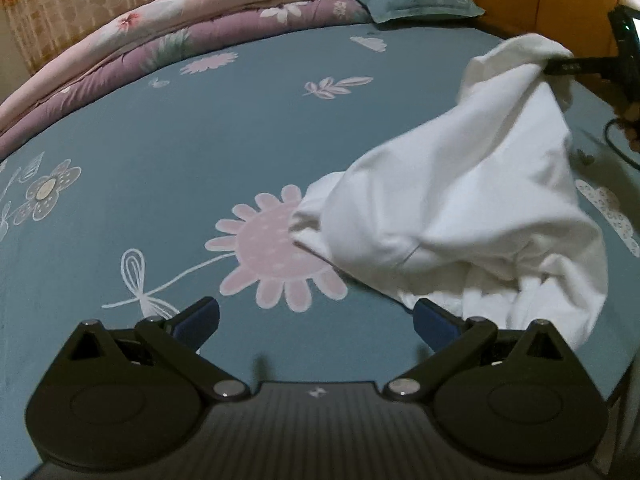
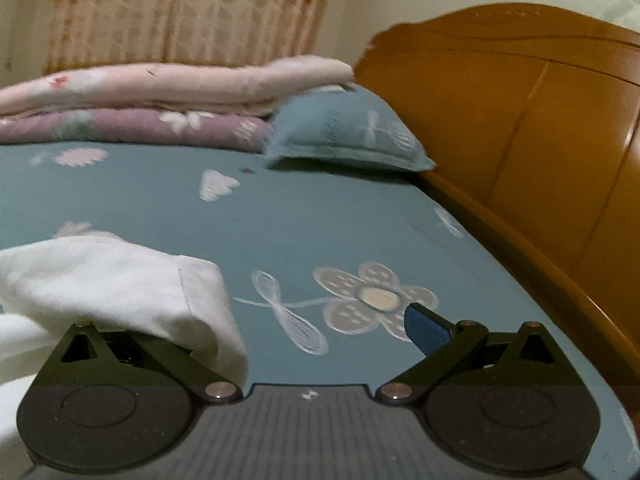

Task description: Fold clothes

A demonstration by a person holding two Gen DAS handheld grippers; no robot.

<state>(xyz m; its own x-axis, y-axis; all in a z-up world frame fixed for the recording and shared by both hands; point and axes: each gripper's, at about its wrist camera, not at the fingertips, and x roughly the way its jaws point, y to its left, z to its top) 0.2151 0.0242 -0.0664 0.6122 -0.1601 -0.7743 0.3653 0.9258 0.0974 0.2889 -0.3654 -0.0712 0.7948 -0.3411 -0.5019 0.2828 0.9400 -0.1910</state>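
A white garment [image 1: 472, 200] lies crumpled on the teal floral bed sheet [image 1: 200, 140], its upper corner lifted off the bed. That corner hangs on a finger of my right gripper [image 1: 564, 67] at the upper right. In the right wrist view the right gripper [image 2: 316, 328] stands open. The white cloth [image 2: 132, 284] is draped over its left finger and hides it, while the blue pad of the right finger [image 2: 424, 330] is bare. My left gripper [image 1: 318, 322] is open and low over the sheet, with the garment's near edge just beyond its right finger.
Folded pink and purple quilts [image 1: 168, 36] are stacked along the far side of the bed, next to a teal pillow [image 2: 344, 132]. An orange wooden headboard [image 2: 540, 128] runs along the right. A curtain [image 2: 180, 12] hangs behind.
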